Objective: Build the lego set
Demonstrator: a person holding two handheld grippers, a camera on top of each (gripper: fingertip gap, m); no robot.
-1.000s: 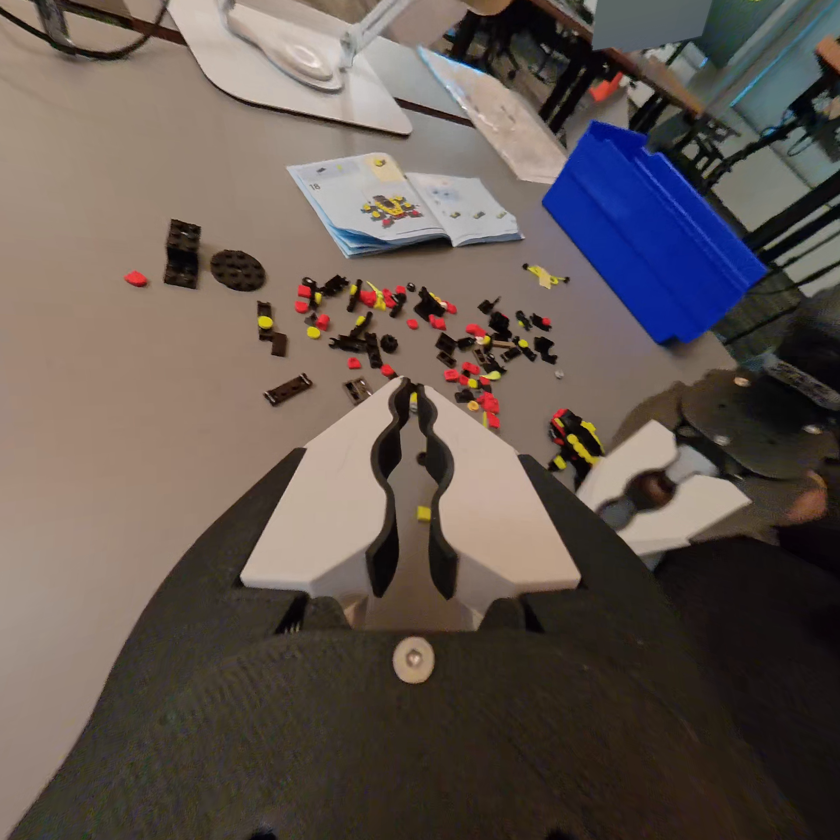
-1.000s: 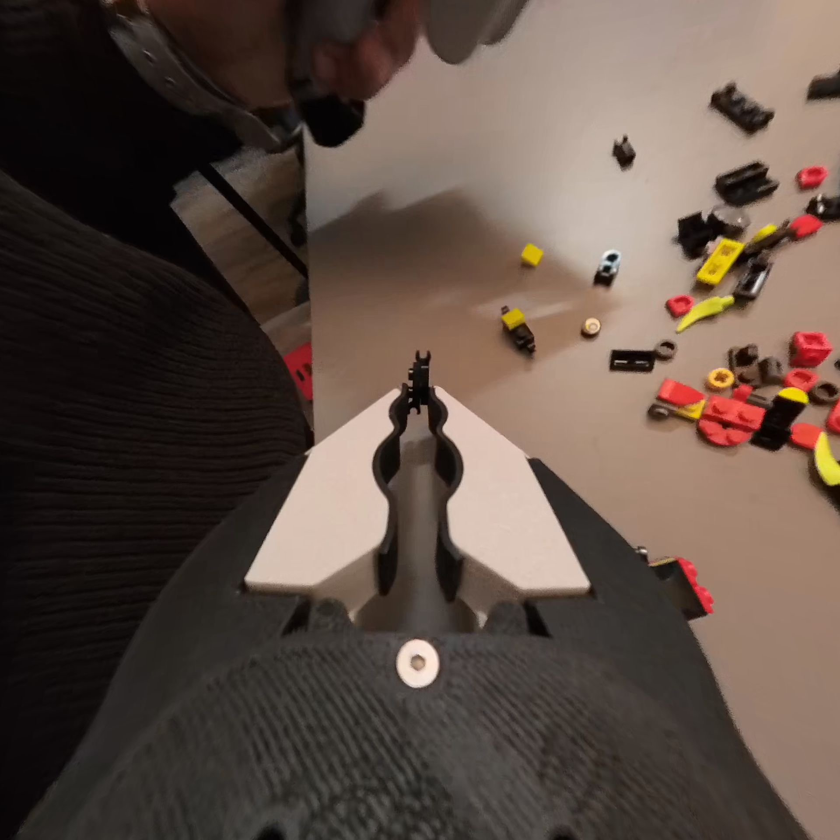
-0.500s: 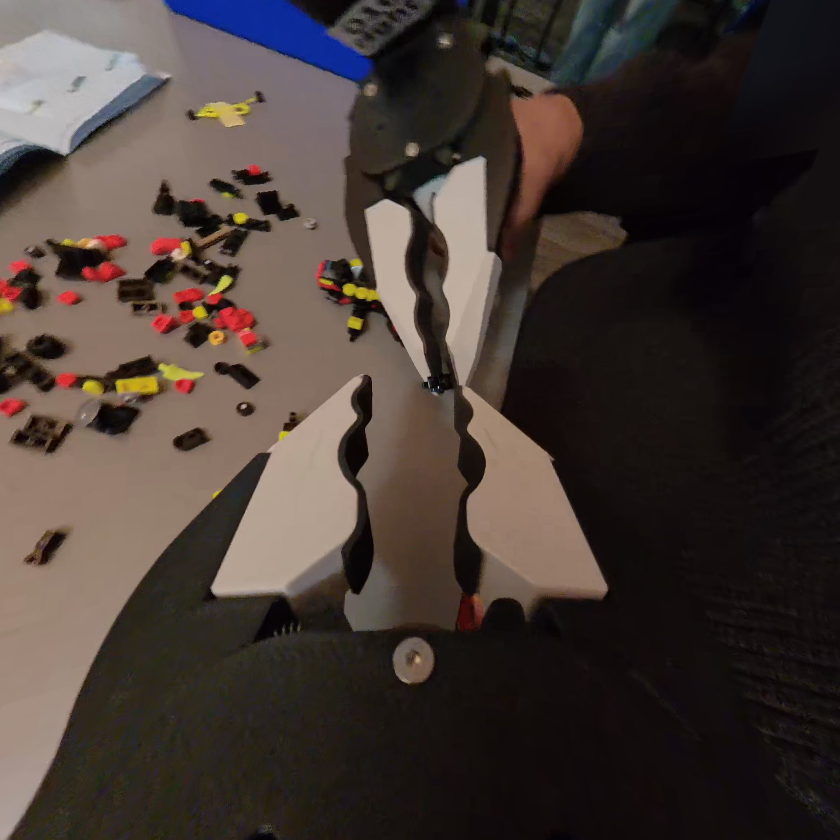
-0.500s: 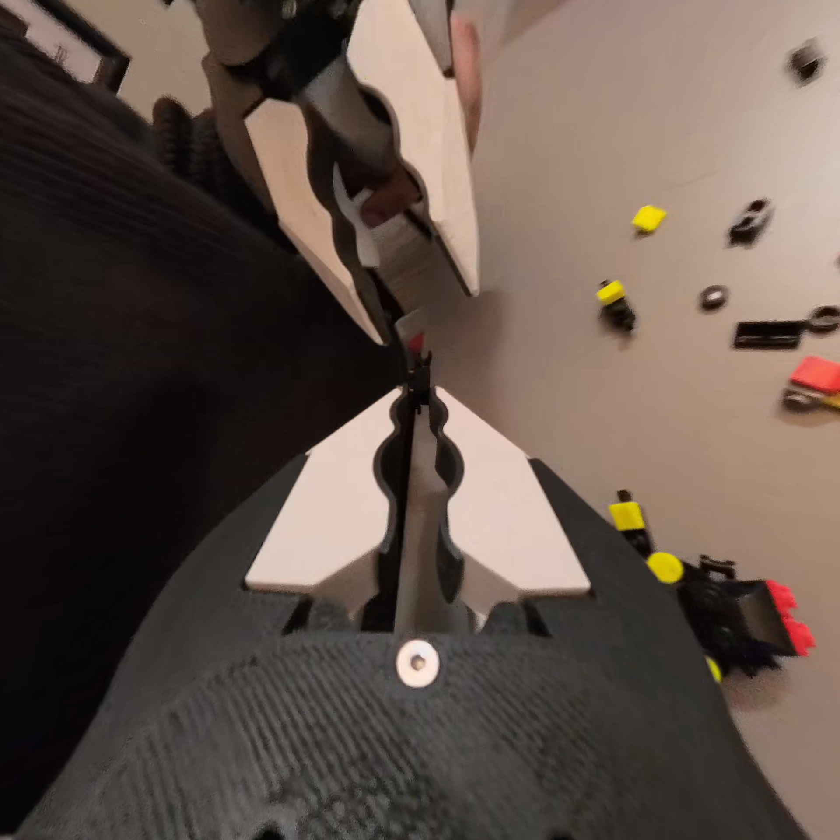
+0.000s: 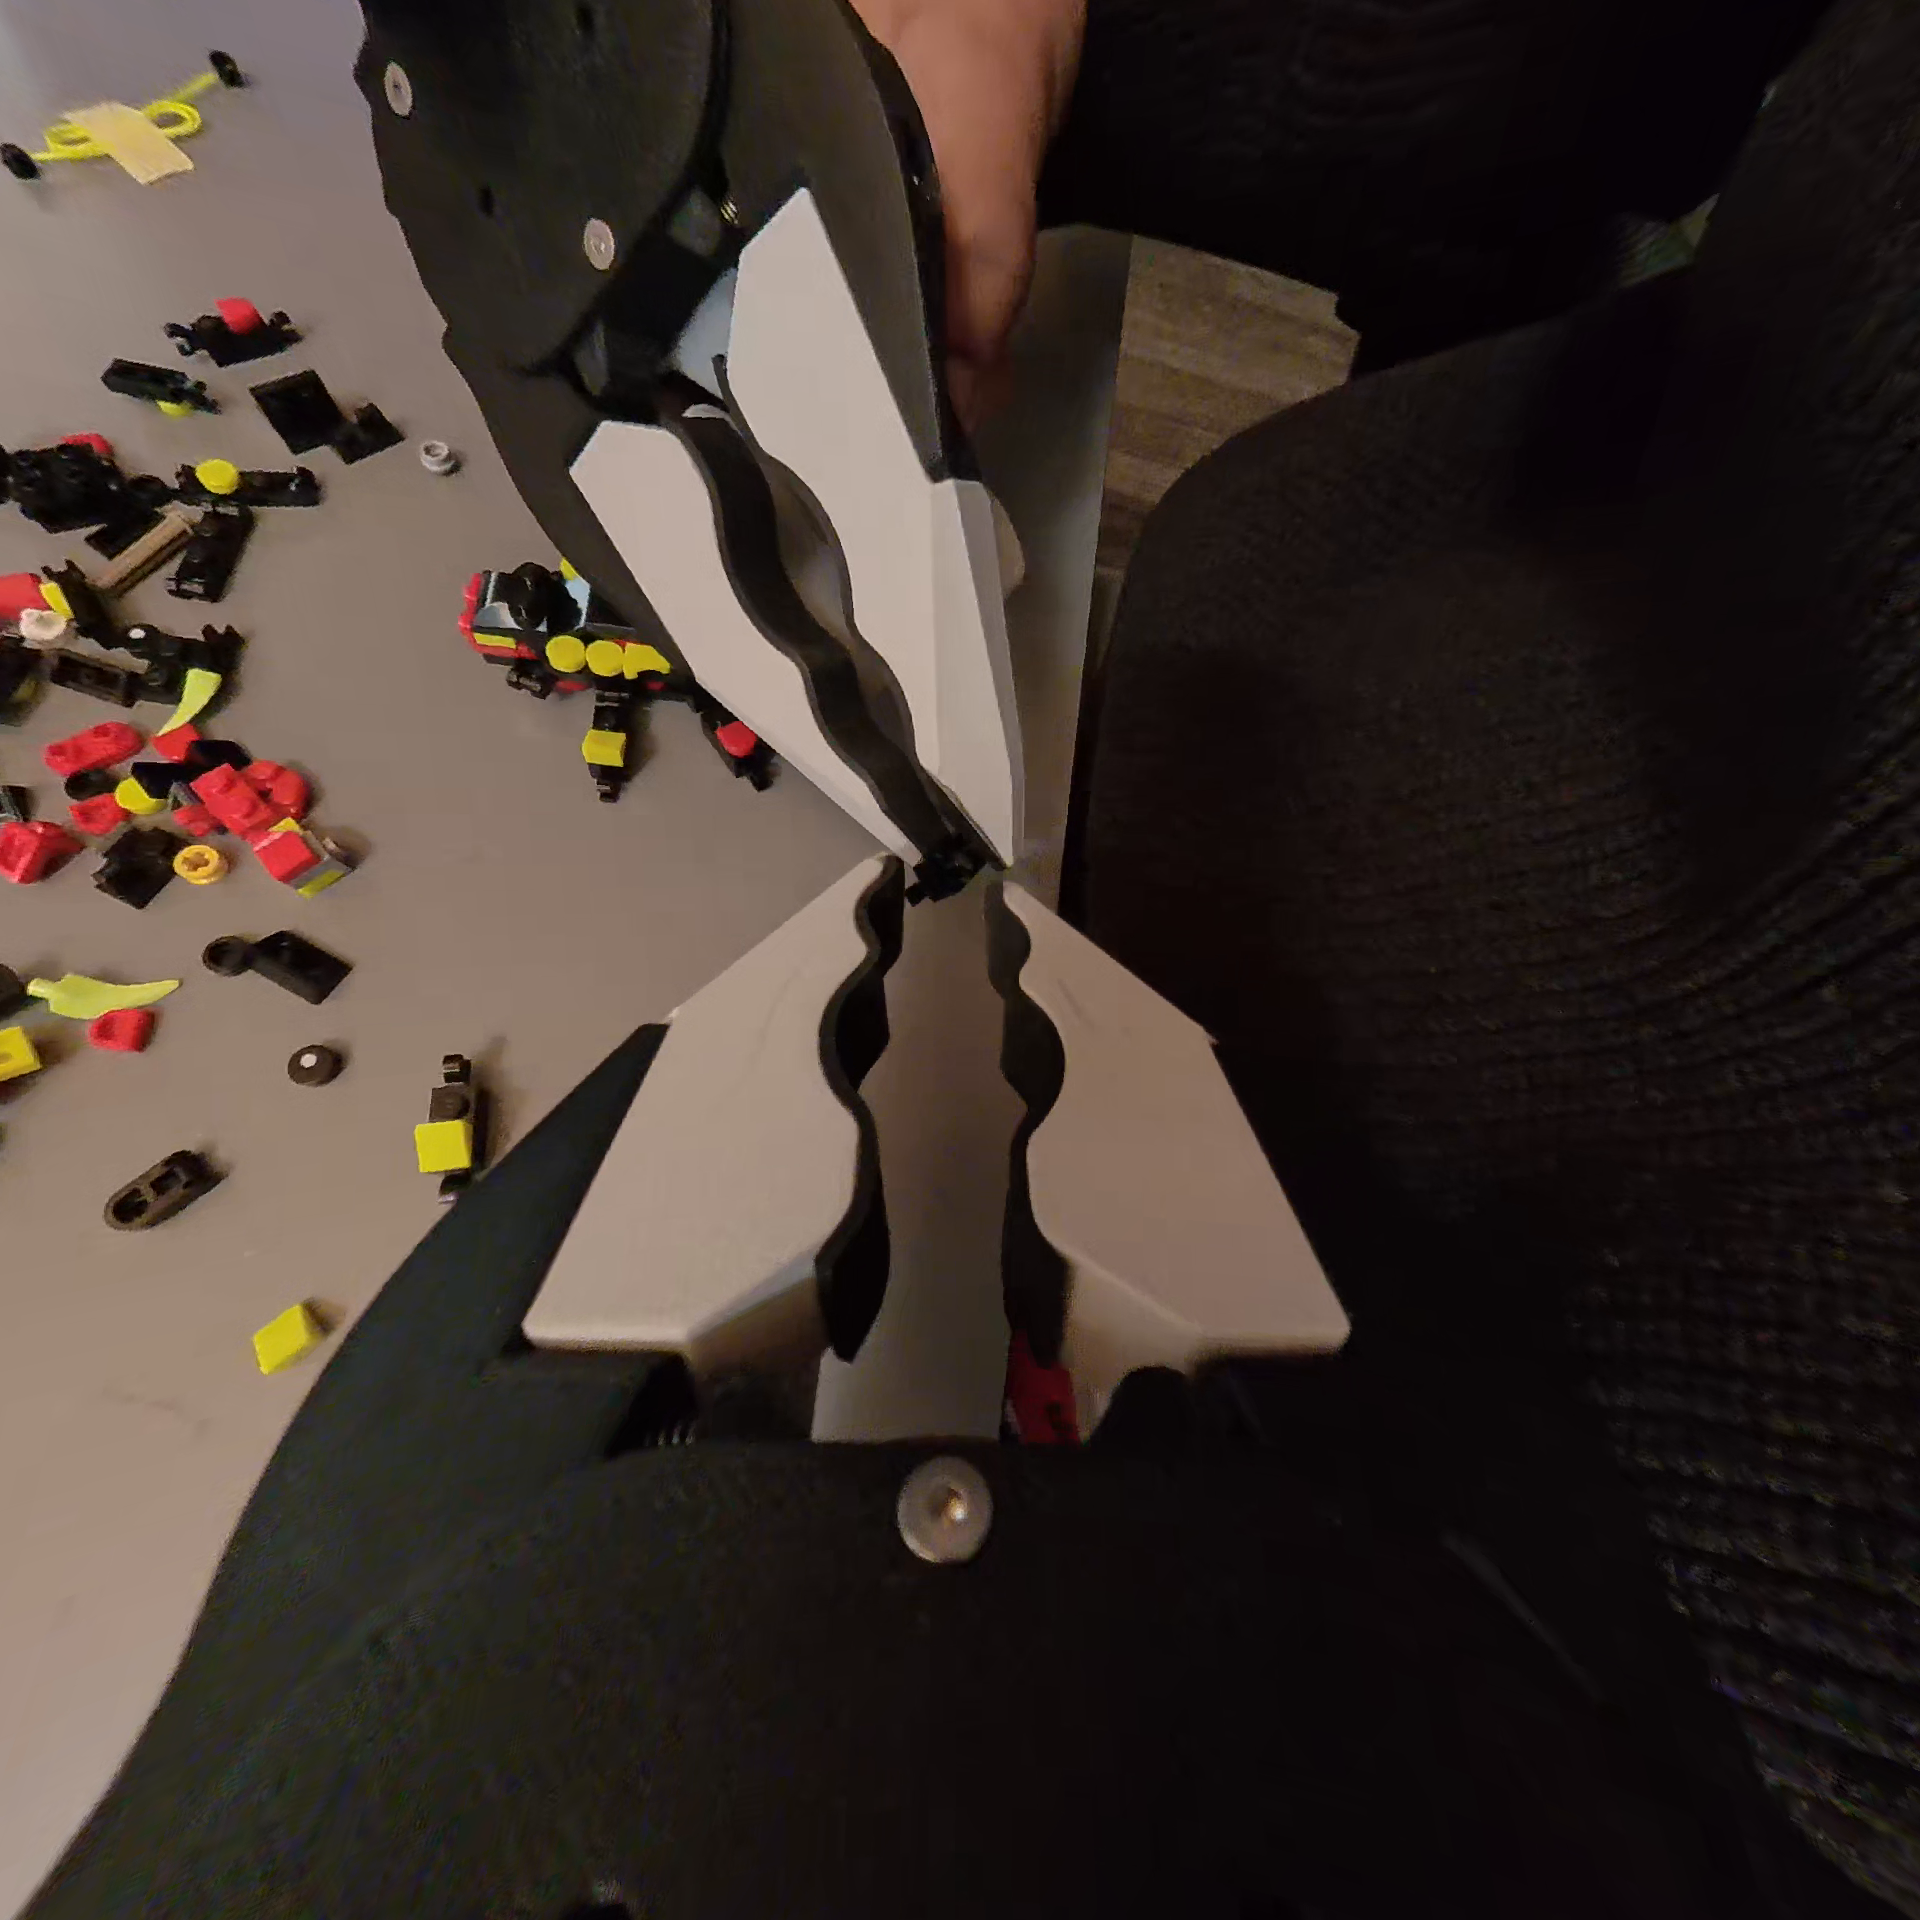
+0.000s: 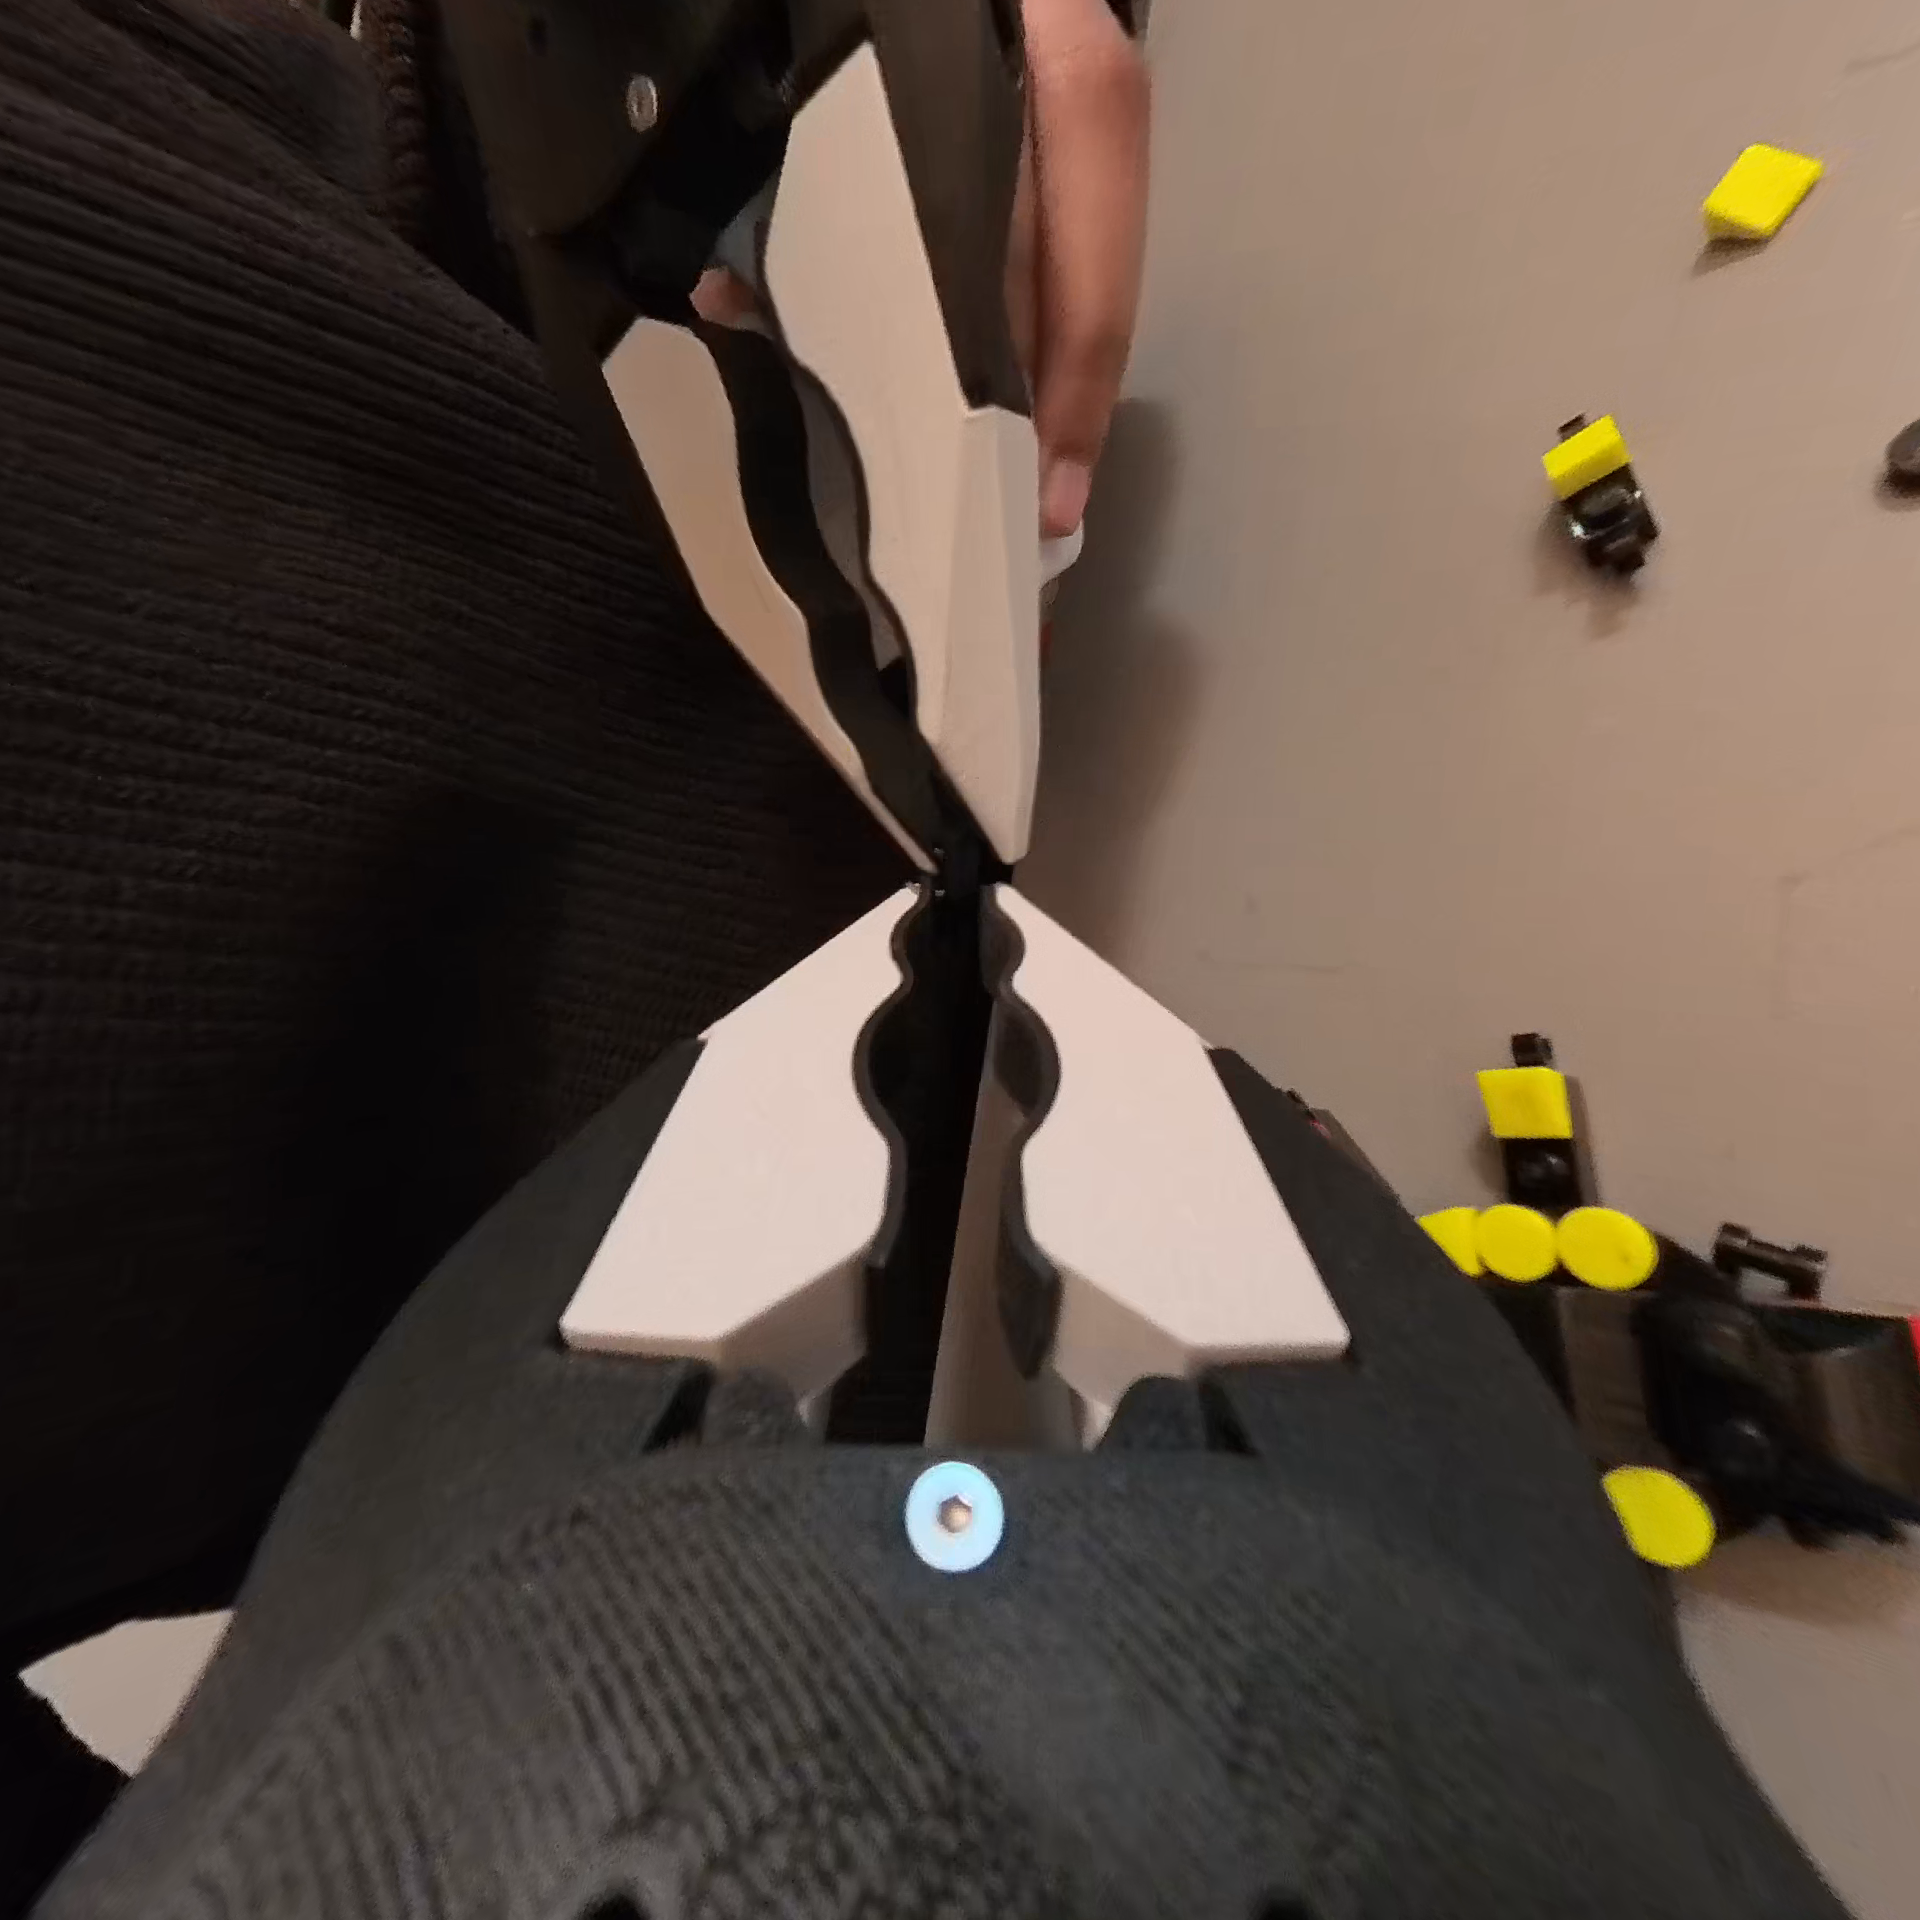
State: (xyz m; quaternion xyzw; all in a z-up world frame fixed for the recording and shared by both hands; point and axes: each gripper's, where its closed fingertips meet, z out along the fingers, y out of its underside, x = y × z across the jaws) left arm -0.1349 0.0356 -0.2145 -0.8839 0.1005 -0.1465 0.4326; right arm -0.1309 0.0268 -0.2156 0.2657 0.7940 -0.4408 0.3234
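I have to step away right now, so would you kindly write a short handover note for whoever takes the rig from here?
Right gripper: shut on a small black piece, held tip to tip with the left gripper just off the table edge.
Left gripper: open, its fingertips on either side of that piece, not yet closed on it.
On the table: the half-built red, black and yellow model near the edge, loose pieces spread beyond it.
Done: part of the model is built.
Left: probably take over the black piece with the left gripper, fit it, then continue with the loose pieces.
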